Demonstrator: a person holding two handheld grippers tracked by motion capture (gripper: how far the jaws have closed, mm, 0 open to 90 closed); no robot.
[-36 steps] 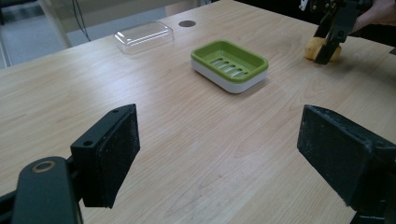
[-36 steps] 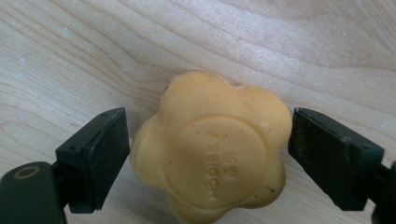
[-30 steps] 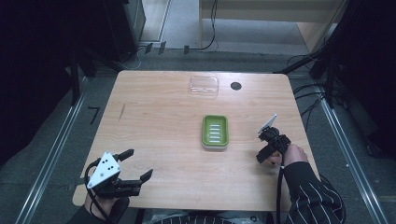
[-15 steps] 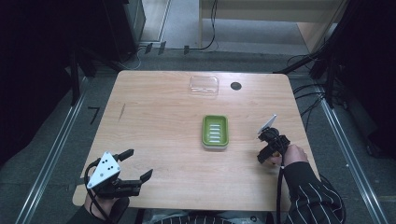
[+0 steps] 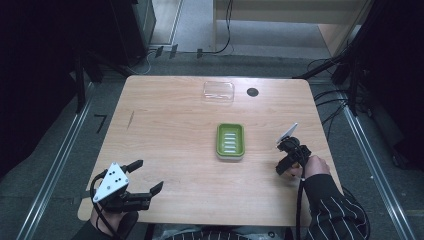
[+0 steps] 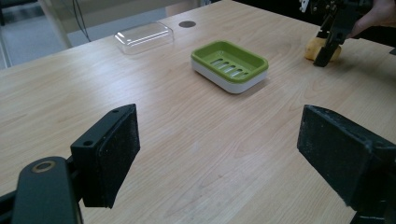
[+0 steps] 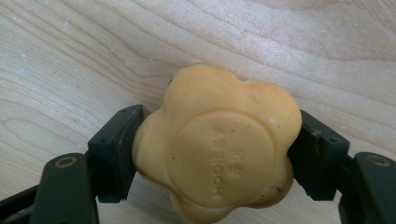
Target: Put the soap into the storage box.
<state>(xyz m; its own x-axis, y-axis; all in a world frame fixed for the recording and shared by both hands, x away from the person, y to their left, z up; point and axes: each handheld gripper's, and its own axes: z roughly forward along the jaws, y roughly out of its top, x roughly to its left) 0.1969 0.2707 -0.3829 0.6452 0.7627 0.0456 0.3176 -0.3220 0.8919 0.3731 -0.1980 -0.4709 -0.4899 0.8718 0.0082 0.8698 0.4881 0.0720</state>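
A yellow-orange, flower-shaped bar of soap [image 7: 217,144] lies against the wooden table, and my right gripper [image 7: 217,156] is shut on its two sides. In the high view that right gripper [image 5: 284,169] points down at the table's right side, to the right of a green soap dish [image 5: 230,141]. The dish is empty and has a slotted floor. My left gripper [image 5: 148,175] is open with nothing in it, near the front left corner. In the left gripper view its jaws stand wide apart, with the dish [image 6: 229,65] and the soap [image 6: 314,46] farther off.
A clear plastic lid [image 5: 218,92] lies at the table's far edge, beside a small black round hole [image 5: 252,92]. Bare wood [image 5: 170,130] stretches between the dish and my left gripper. Dark floor and cables surround the table.
My right gripper has shifted very slightly toward the person's side, still on the soap. The left gripper has stayed where it was.
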